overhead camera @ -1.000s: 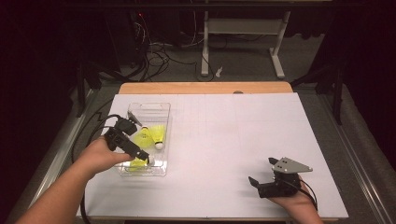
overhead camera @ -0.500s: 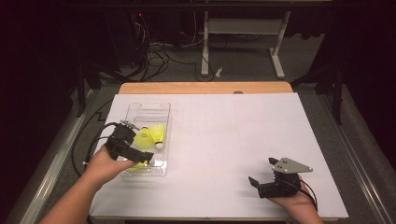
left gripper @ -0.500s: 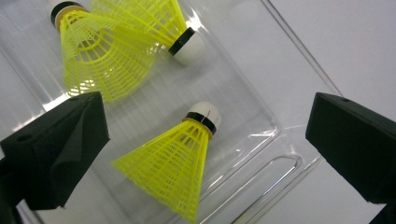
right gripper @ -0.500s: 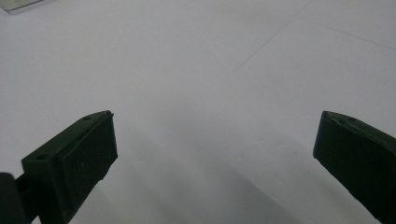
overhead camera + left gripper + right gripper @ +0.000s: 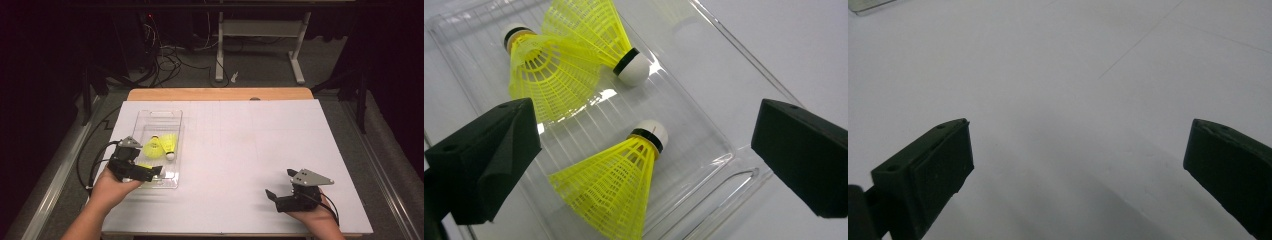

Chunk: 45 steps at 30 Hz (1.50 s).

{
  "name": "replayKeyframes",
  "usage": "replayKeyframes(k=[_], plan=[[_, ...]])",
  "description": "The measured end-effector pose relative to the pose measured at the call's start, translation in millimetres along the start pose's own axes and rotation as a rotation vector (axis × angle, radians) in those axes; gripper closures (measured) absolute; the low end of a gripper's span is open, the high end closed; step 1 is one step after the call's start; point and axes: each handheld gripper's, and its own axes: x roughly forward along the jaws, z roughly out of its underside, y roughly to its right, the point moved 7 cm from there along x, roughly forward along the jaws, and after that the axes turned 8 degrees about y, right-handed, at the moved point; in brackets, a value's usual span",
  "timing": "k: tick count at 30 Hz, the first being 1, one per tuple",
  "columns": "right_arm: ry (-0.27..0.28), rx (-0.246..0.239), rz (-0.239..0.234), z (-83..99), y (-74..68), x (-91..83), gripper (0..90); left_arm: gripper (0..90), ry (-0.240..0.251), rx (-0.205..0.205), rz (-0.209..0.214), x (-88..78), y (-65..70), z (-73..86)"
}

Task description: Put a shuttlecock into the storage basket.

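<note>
Reaching for a shuttlecock, by the look of it: left gripper (image 5: 150, 172) poised at the near end of the clear tray (image 5: 165, 116), jaws wide apart and empty, nothing yet between the pads

Three yellow shuttlecocks in the tray. Nearest one (image 5: 616, 187) lying on its side in the left gripper view, white cork up and toward the right jaw, skirt flaring down toward the bottom edge; roughly between the two jaws but beyond the tips, not touching either. Other two (image 5: 574, 55) farther up the tray, skirts overlapping, corks pointing opposite ways, well clear of the jaws

In the high view, two of the three (image 5: 161, 146) showing mid-tray just past the left gripper; the nearest mostly hidden by the gripper

Next move, as a judgement: lowering and pushing forward until the jaws straddle the nearest one, best at the cork or the narrow neck of the skirt, then closing gently. Mesh skirt likely to flex or crush under a hard squeeze; smooth tray floor likely to let the thing slide or roll if nudged by one jaw first. Tray wall at the near end also something to clear on the way in

Right gripper (image 5: 280, 192) resting apart on the white table (image 5: 260, 145), jaws open, bare surface ahead, no part in the pick for now
</note>
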Motion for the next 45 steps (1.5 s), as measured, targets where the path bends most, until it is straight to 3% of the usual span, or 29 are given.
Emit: replayKeyframes(k=[1, 4, 10, 18, 27, 33, 36, 39, 45], plan=[[0.002, 0.003, 0.003, -0.3, 0.4, -0.2, 0.2, 0.6, 0.013, -0.008, 0.006, 0.1, 0.7, 0.3], [0.004, 0.008, 0.006, -0.2, 1.2, -0.5, 0.2, 0.7, -0.017, 0.082, 0.018, -3.4, -5.2, 5.7], [0.015, 0.024, 0.013, -0.3, 2.2, -0.4, 0.2, 0.7, 0.070, 0.054, 0.034, -6.1, -6.6, 10.8], [0.027, 0.027, 0.021, -1.2, 0.3, 1.2, 0.2, 0.7, 0.145, 0.066, 0.037, -9.6, -5.5, 17.8], [0.052, 0.032, 0.019, -4.4, -3.3, 1.7, 0.2, 0.7, 0.243, 0.127, 0.050, -16.2, 2.4, 19.9], [0.074, 0.038, 0.020, -7.4, -3.7, 0.1, 0.2, 0.7, 0.280, 0.141, 0.052, -16.7, 5.3, 22.7], [0.089, 0.044, 0.018, -9.7, -4.1, -1.8, 0.2, 1.3, 0.309, 0.138, 0.028, -16.9, 4.7, 23.2], [0.112, 0.048, 0.012, -12.7, -4.9, -3.7, 0.2, 0.4, 0.330, 0.122, 0.050, -18.3, 4.6, 22.9], [0.131, 0.034, 0.008, -16.1, -6.3, -6.1, 0.2, 0.2, 0.316, 0.144, 0.044, -16.2, 4.9, 26.9]])
